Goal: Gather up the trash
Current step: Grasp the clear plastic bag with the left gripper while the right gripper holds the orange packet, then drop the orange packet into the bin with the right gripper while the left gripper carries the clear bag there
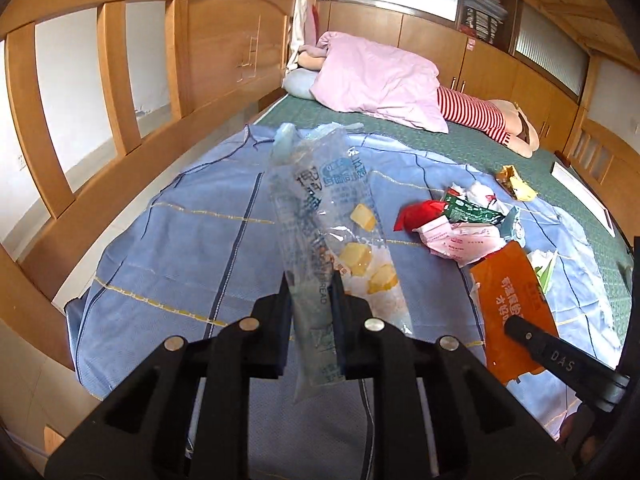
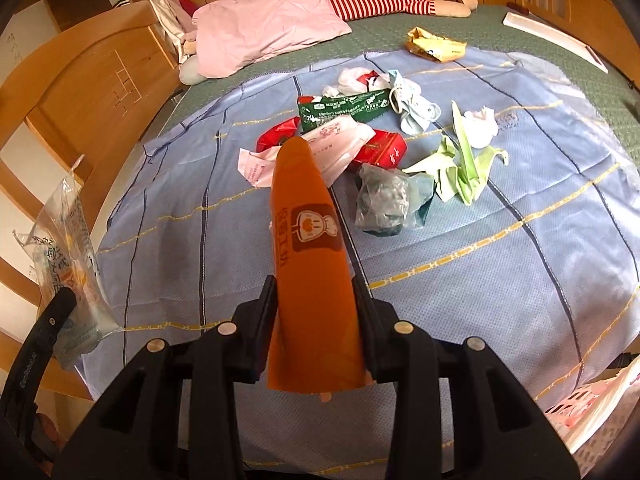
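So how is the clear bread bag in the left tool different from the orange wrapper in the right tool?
The clear bread bag is see-through, with blue print and yellow pieces showing inside; the orange wrapper is opaque, with a brown logo. The bag looks crinkled and ragged at its far end, while the wrapper is smooth and tapers to a rounded tip. Both are long pieces of packaging, each pinched near one end, the bag in the left tool and the wrapper in the right tool, sticking out forward above the blue cloth.

Clear glossy plastic bread bag (image 1: 320,216); smooth orange plastic wrapper (image 2: 308,248); woven blue cloth (image 2: 480,240); varnished wooden bedframe (image 1: 112,80).
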`<state>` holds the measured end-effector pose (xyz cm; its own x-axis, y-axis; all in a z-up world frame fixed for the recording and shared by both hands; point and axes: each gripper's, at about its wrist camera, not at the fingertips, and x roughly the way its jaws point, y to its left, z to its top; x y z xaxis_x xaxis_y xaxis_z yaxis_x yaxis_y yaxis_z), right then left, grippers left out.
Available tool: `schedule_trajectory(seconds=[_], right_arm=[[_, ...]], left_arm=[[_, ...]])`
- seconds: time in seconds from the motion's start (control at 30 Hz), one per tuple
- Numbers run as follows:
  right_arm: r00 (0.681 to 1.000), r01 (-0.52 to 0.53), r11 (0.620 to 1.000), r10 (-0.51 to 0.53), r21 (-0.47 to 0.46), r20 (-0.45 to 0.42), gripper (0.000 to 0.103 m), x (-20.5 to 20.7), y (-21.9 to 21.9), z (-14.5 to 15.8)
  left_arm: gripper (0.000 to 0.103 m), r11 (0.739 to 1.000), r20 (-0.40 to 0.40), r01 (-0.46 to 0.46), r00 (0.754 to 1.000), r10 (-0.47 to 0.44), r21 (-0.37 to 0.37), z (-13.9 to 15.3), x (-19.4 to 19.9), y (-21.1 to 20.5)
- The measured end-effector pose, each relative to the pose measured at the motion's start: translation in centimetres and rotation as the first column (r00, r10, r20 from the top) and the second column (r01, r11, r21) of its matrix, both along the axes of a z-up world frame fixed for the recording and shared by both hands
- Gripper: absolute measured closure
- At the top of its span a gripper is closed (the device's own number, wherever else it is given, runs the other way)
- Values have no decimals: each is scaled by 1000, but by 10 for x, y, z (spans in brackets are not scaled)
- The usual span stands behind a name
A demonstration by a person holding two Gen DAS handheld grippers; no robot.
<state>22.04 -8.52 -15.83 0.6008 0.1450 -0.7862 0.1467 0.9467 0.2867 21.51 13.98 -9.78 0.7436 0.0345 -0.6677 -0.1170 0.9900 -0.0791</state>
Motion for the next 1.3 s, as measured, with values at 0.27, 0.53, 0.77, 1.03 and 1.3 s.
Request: schedule_trajectory(seconds=[0.27,0.53,0.77,1.03,1.3], right_arm=[[999,-14,999,16,-49,32,65,-2,8,7],[995,1,999,5,-52,103,65,-13,6,18],[966,-19,986,61,-164,251,65,-88,-40,74],[1000,3,958,-1,-287,6,65,-193,-137,61],[949,213,976,-197,37,-245,45,-235,-205,-12]], left_arm=[[84,999,14,33,999,-33,6,-1,-1,-8],[84,996,36,88,995,-89,20,2,-6,-17],[84,959,73,279,959,-275,-51,10,-17,-38],[85,782,80,595,803,-591,-186,11,-47,-90],[85,533,79,799,572,-816,-277,6,-81,-150]])
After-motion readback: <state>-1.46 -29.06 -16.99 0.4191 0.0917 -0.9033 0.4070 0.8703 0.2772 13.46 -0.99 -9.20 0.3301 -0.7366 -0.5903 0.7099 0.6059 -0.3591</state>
